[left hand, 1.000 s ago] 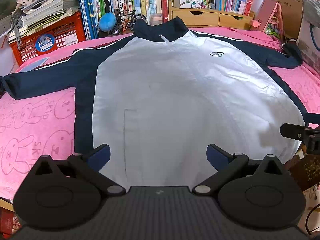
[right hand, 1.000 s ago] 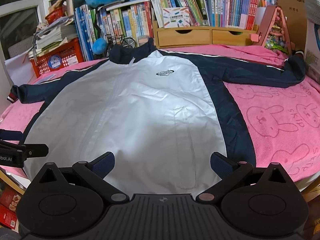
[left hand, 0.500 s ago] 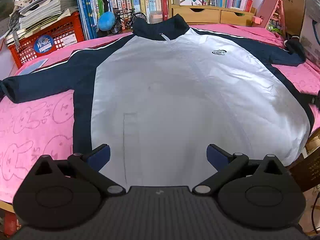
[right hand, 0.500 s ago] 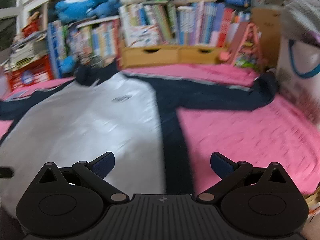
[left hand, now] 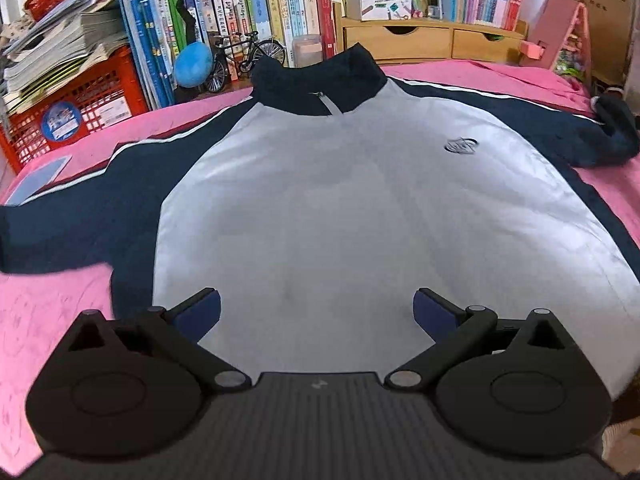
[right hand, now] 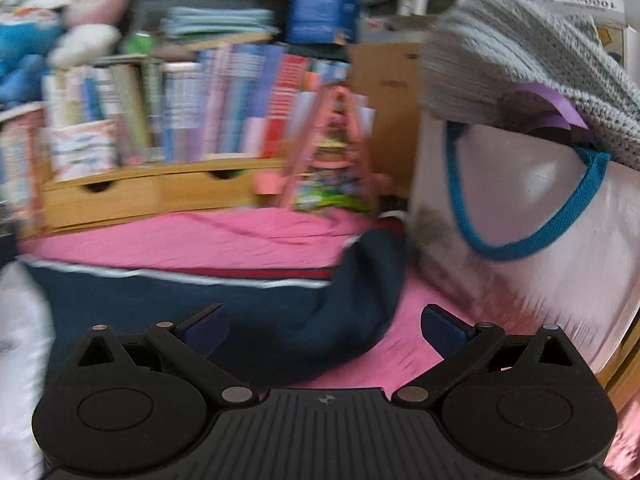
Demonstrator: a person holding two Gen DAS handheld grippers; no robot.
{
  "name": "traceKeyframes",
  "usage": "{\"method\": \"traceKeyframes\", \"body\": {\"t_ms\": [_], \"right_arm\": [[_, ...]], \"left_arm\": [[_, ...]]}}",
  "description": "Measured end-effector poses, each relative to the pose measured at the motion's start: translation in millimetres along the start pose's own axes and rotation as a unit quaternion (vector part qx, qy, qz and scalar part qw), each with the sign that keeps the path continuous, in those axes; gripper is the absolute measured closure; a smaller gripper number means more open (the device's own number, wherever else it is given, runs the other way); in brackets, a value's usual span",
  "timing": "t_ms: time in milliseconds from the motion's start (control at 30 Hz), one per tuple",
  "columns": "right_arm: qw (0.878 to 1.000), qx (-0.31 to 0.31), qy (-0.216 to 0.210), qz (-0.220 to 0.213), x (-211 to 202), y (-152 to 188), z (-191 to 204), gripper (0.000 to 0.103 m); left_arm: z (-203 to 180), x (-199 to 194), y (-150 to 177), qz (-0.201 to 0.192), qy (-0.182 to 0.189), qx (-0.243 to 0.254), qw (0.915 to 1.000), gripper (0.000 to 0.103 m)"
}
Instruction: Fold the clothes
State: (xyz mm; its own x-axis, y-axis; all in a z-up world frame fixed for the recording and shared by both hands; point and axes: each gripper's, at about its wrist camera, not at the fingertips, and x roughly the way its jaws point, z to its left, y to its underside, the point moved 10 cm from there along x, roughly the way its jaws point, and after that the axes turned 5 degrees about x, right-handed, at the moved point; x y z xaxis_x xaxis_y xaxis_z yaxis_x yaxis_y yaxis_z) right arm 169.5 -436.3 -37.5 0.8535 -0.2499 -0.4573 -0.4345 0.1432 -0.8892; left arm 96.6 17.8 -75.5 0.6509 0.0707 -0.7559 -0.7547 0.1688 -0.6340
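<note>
Jacket [left hand: 360, 208] first: a white-fronted zip jacket with navy collar, sides and sleeves lies face up and spread flat on a pink bunny-print blanket [left hand: 48, 320] that covers the surface under it, collar pointing toward the far row of books [left hand: 256, 4]. Beyond the jacket's collar stand a small model bicycle [left hand: 244, 56] and a blue ball [left hand: 193, 65], with a wooden drawer unit [left hand: 432, 40] further along the same row and a red crate [left hand: 76, 108] stacked with papers past the end of the jacket's sleeve on the left of the left wrist view. That sleeve [left hand: 60, 220] stretches straight out from the jacket's body across the blanket. The left gripper [left hand: 316, 312] hangs over the lower front of the jacket, jaws wide apart and holding nothing, the white cloth showing between them. The right gripper [right hand: 324, 328] is at the jacket's other sleeve [right hand: 224, 308], whose navy cuff end lies on the blanket just beside a white bag with a blue strap handle [right hand: 520, 216]; its jaws are likewise spread open and empty, and the cuff lies partly between them. The right wrist view is blurred, so whether either jaw touches the cloth cannot be told. A grey knitted item [right hand: 532, 48] sits on top of the bag.
</note>
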Motion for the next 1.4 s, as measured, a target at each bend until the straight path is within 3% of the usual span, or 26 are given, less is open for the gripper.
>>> {"method": "traceKeyframes", "body": {"t_ms": [367, 733, 867, 1033, 1067, 1133, 1167, 1200, 1233, 1300, 1400], "right_arm": [[0.997, 0.018, 0.069, 0.0, 70, -15, -38, 0.0], [0.998, 0.015, 0.064, 0.016, 74, -9, -35, 0.0], [0.997, 0.018, 0.067, 0.024, 94, -10, -39, 0.0], [0.994, 0.06, 0.061, 0.065, 141, -7, -48, 0.0], [0.993, 0.068, 0.053, 0.075, 151, -5, -48, 0.005], [0.994, 0.074, 0.043, 0.067, 148, -12, -40, 0.025], [0.994, 0.077, 0.037, 0.063, 146, -16, -36, 0.07], [0.994, 0.081, 0.032, 0.059, 145, -20, -32, 0.085], [0.995, 0.084, 0.027, 0.055, 143, -24, -28, 0.092], [0.995, 0.089, 0.016, 0.046, 140, -32, -19, 0.092], [0.997, 0.057, -0.061, -0.007, 100, -65, 40, 0.093]], "left_arm": [[-28, 2, -31, -0.004, -0.015, 0.029, 0.9995, 0.0], [-30, 12, -27, 0.008, -0.007, 0.02, 0.9997, 0.0], [-32, 16, -24, 0.012, -0.002, 0.022, 0.9997, 0.0], [-30, 22, -21, 0.022, -0.003, 0.021, 0.9995, 0.0], [-29, 23, -20, 0.024, -0.003, 0.019, 0.9995, 0.0], [-26, 23, -18, 0.028, -0.002, 0.014, 0.9995, 0.0], [-24, 24, -16, 0.029, -0.002, 0.011, 0.9995, 0.0], [-22, 24, -15, 0.03, -0.002, 0.008, 0.9995, 0.0], [-19, 24, -15, 0.03, -0.001, 0.005, 0.9995, 0.0], [-15, 24, -13, 0.03, 0.002, -0.002, 0.9995, 0.0], [-7, 23, -9, 0.026, 0.005, -0.011, 0.9996, 0.0]]}}
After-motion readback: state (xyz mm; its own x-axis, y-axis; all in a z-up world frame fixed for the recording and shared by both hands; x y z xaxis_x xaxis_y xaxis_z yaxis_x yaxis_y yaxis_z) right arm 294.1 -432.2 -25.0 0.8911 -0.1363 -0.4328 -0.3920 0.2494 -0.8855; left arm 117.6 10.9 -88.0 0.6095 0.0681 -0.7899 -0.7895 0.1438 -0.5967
